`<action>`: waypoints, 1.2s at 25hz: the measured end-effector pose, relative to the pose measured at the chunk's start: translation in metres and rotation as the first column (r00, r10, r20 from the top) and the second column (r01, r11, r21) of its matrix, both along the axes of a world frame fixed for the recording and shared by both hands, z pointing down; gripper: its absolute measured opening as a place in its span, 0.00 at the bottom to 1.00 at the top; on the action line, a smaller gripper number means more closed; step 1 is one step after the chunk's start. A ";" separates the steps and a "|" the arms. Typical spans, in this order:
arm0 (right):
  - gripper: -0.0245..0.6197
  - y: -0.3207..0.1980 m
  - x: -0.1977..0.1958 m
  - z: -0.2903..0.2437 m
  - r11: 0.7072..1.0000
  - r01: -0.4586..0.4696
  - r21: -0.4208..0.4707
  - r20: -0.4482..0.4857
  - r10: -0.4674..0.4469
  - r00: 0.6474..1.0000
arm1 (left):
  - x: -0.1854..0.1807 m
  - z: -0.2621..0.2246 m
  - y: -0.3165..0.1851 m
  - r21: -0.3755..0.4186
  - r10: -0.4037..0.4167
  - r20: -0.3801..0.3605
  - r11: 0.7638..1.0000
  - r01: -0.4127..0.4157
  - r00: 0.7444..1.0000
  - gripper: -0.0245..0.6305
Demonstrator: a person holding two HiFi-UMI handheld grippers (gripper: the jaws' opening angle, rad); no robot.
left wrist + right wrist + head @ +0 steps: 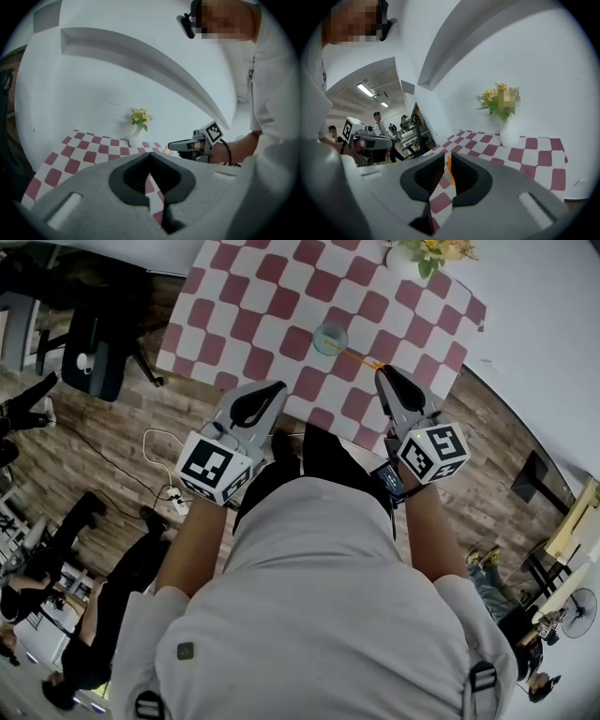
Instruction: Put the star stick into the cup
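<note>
Two tongs hang over the near edge of the red-and-white checked bench. The right tongs are pinched narrow on the orange star stick, which runs from their tips to the rim of the clear cup; whether its end sits inside I cannot tell. The left tongs are closed on nothing, near the cup's left. A vase of flowers stands at the far edge.

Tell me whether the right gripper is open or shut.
Shut: the right gripper clamps the star stick; its view shows the orange stick pinched between nearly closed jaws.
</note>
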State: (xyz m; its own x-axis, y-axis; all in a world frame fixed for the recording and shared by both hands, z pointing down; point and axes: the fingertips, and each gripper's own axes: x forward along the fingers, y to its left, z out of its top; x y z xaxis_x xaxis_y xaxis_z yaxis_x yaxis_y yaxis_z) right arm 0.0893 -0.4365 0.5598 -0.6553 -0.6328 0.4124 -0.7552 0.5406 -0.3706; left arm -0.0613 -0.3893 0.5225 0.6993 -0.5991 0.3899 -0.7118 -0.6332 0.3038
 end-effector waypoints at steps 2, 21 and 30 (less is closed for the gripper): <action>0.14 0.001 -0.001 0.001 1.000 0.001 -0.005 0.001 -0.001 1.000 | 0.001 0.001 0.001 -0.003 0.000 -0.002 1.000 0.000 1.000 0.04; 0.11 0.031 -0.012 -0.042 0.995 -0.007 0.097 -0.012 0.009 1.000 | -0.014 -0.035 0.032 0.076 0.000 -0.009 0.997 0.001 1.000 0.04; 0.06 0.078 -0.034 -0.079 0.984 -0.018 0.180 -0.019 0.022 1.000 | -0.028 -0.075 0.065 0.178 0.019 -0.031 0.984 -0.014 0.999 0.04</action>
State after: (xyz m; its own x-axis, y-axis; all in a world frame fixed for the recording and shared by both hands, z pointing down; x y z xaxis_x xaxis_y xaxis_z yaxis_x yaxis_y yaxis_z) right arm 0.0558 -0.3582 0.4807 -0.6347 -0.7106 0.3038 -0.7728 0.5820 -0.2532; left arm -0.0890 -0.3244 0.4471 0.7202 -0.6452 0.2549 -0.6925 -0.6909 0.2079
